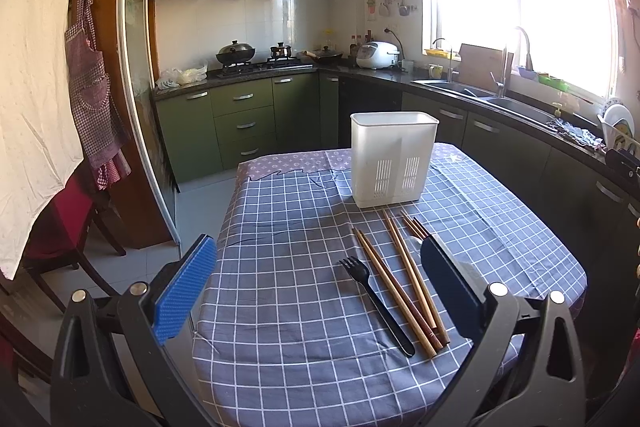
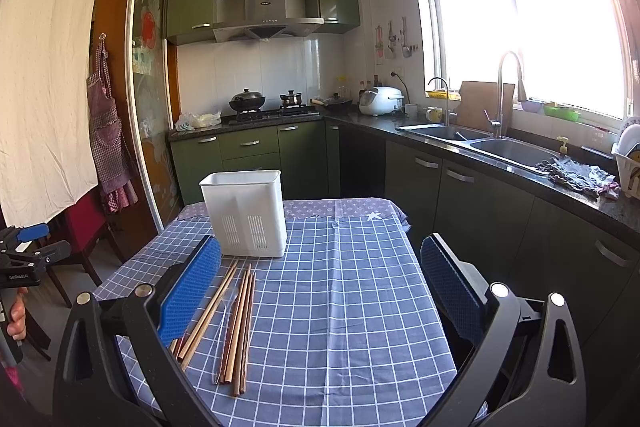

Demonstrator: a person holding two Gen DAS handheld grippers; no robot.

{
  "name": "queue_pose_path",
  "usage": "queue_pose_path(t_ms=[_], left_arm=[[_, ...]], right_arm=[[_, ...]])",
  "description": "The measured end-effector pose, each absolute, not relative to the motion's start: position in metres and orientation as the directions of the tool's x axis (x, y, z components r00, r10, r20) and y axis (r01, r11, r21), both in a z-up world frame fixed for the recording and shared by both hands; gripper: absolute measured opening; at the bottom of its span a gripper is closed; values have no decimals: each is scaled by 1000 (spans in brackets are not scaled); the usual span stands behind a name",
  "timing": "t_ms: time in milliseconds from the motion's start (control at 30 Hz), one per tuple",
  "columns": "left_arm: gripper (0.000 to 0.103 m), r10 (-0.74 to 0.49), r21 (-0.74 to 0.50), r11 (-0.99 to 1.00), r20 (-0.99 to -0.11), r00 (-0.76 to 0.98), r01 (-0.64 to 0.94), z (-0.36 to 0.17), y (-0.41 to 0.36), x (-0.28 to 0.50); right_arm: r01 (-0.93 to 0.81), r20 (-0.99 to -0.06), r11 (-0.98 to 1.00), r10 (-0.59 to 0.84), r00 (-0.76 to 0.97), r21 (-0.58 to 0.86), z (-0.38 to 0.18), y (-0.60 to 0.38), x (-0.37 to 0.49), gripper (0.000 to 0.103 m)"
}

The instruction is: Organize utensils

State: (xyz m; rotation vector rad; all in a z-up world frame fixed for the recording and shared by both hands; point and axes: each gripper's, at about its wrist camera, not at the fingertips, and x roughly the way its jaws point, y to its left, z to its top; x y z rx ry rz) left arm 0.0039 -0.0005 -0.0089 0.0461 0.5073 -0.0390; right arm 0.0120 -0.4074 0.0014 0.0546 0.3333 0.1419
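Kitchen surface (image 1: 280, 347): both tools, left (image 1: 320, 287) and right (image 2: 320, 287), spread, empty. Chopsticks (image 1: 400, 283) touching black fork (image 1: 376, 303) ahead; a pinch may drag neighbours.

White slotted utensil holder (image 1: 394, 159) upright, far end of table. Black plastic fork (image 1: 376, 305) flat, tines toward holder. Brown chopsticks (image 1: 404, 287) beside it, roughly parallel; count unclear, possibly six.
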Motion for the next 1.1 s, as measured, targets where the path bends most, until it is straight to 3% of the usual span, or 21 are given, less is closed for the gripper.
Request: queue_pose_path(t_ms=[1100], left_arm=[[97,-30,33,998,-517,855,54,-16,-1,11]], right_arm=[[-125,-346,989,144,927,76,-5,-407,23,99]])
